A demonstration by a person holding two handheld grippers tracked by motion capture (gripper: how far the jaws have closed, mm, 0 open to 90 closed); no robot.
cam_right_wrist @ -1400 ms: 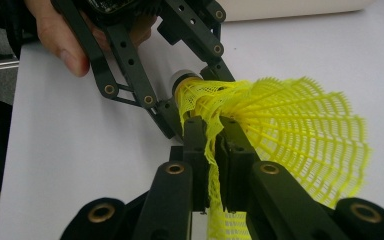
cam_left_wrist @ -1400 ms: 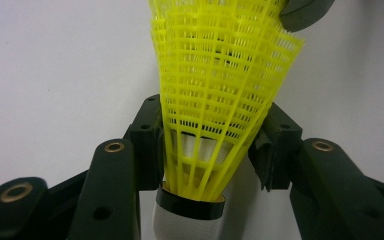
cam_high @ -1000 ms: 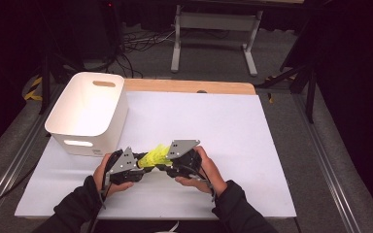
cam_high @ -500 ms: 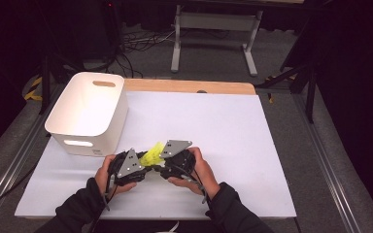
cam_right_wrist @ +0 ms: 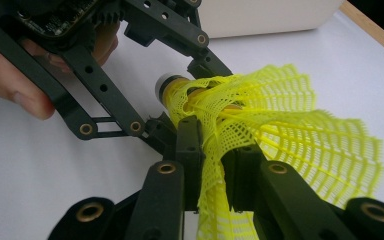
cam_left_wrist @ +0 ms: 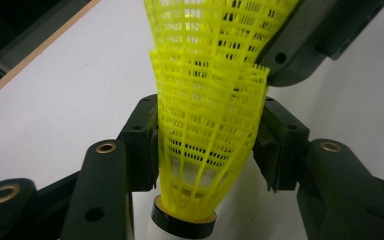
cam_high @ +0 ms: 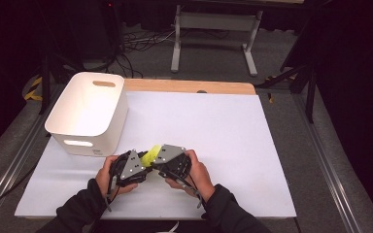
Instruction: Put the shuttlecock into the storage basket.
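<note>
Here, two yellow mesh shuttlecocks (cam_high: 150,155) held between both grippers, just in front of the white bin (cam_high: 85,112).
We see the left gripper (cam_left_wrist: 207,150) fingers pinching one skirt near its cork; the right gripper (cam_right_wrist: 215,165) fingers, having just been closing, pinch the other skirt, above the white surface (cam_high: 233,141).

A yellow plastic-mesh shuttlecock (cam_left_wrist: 207,115), its skirt an open, ribbed lattice, with a glossy black band and smooth white base. Matt black plastic gripper jaws carry brass-coloured metal rivets. The white table cover (cam_high: 233,141) looks smooth and matt, edged with pale wood; the white plastic bin (cam_high: 87,114) has a soft sheen.
</note>
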